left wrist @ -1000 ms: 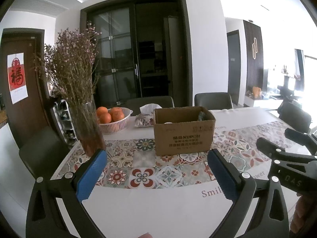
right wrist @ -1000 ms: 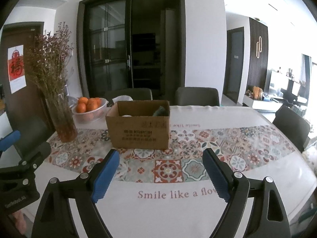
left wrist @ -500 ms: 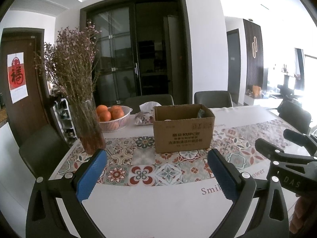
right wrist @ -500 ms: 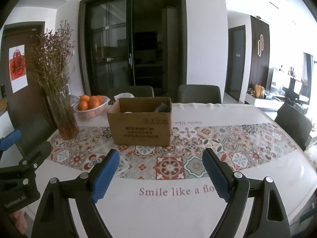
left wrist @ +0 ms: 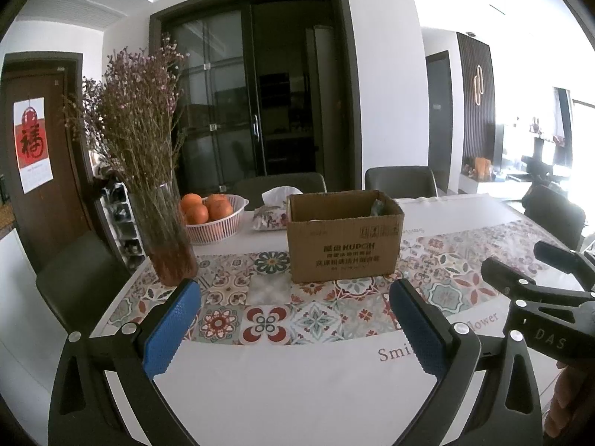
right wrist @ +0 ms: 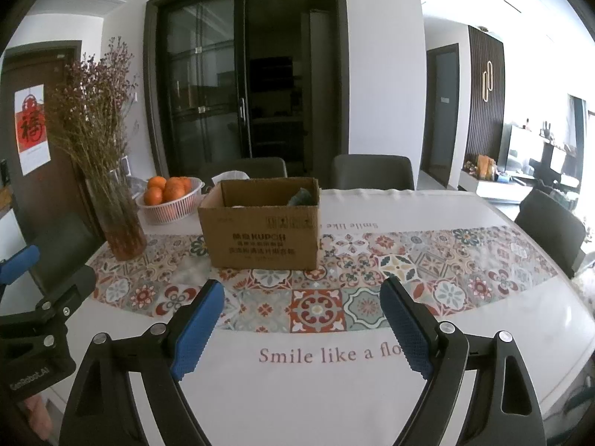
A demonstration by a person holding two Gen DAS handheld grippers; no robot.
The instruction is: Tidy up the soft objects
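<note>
1. A dark grey-green soft object (right wrist: 302,197) lies inside the open brown cardboard box (right wrist: 262,236) on the patterned tablecloth (right wrist: 409,264), well ahead of both tongs.
2. The left gripper (left wrist: 293,325) gapes wide, holding nothing.
3. The right gripper (right wrist: 301,317) likewise gapes empty.

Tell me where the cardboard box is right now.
In both wrist views the cardboard box sits mid-table on the patterned runner, right of the orange basket, tissue pack behind its left corner.
</note>
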